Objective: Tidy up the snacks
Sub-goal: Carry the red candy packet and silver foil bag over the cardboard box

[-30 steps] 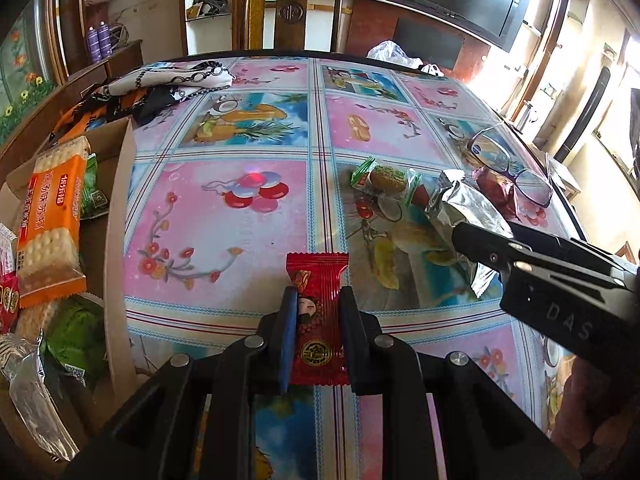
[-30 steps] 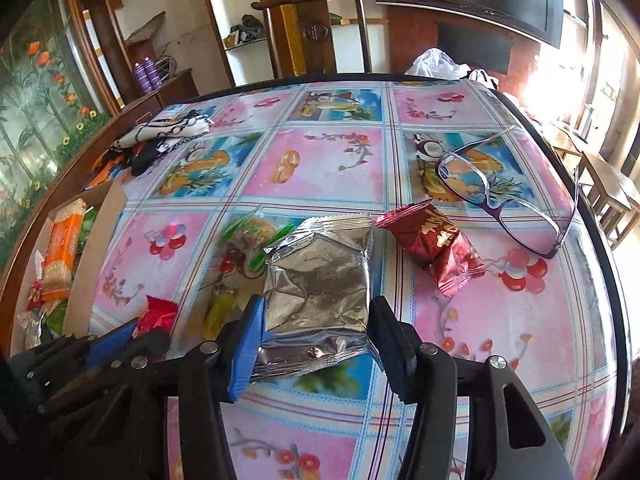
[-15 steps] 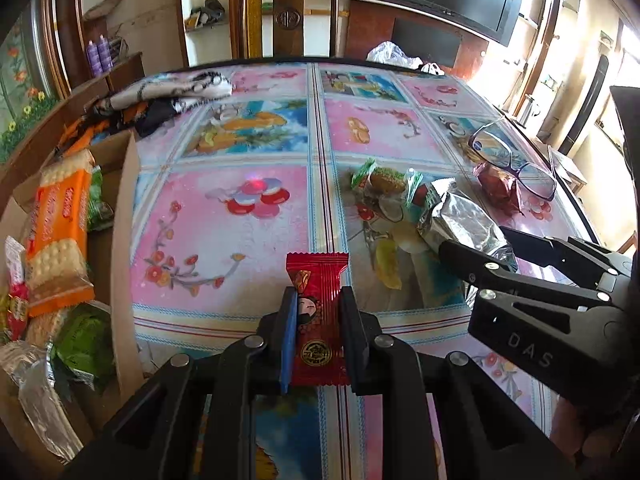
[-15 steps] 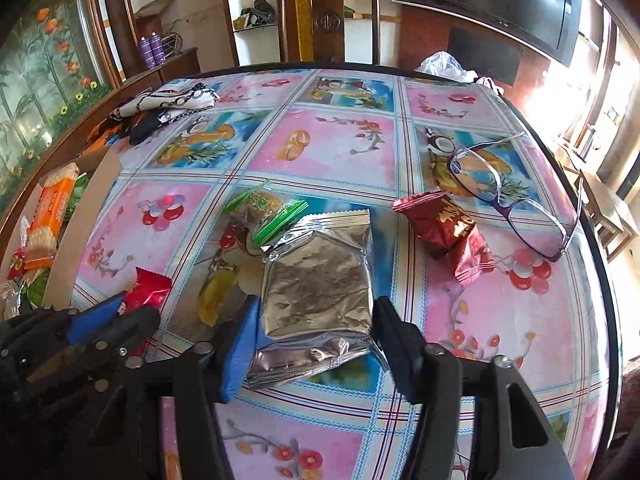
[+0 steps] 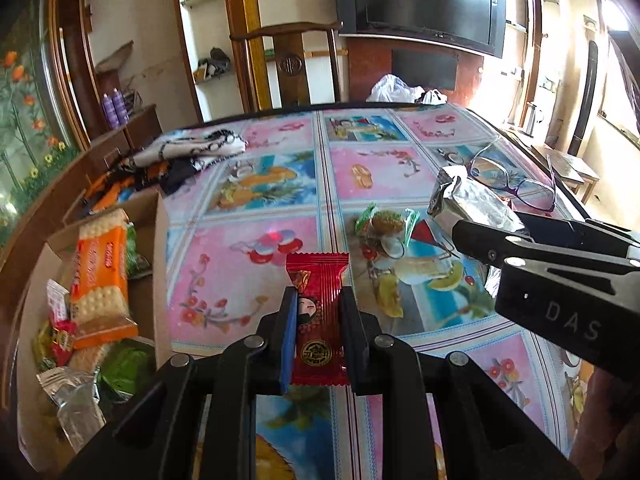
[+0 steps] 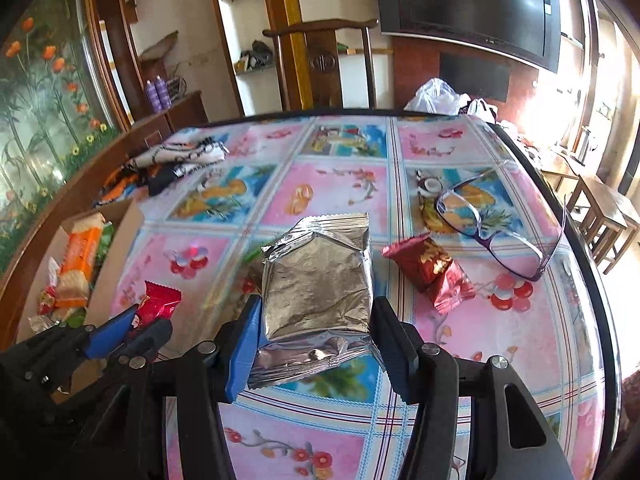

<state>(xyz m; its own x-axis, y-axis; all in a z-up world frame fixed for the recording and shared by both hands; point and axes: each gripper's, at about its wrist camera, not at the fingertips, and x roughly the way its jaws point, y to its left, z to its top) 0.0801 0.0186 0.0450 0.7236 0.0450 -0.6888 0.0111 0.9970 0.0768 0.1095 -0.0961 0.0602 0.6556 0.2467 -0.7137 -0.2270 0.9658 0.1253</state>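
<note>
Left tool [image 5: 319,330] clenches red candy [image 5: 318,316] (beside box [image 5: 162,280] edge); right tool [image 6: 316,344] grips foil packet [image 6: 318,284].

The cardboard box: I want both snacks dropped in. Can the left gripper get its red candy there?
Probably yes. The left gripper is shut on the red candy, and the cardboard box sits open-topped just to its left, with nothing between them.

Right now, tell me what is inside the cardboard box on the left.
The cardboard box holds an orange cracker pack, green packets, a silver foil packet and small red-and-yellow sweets. Whatever lies beneath these is covered.
</note>
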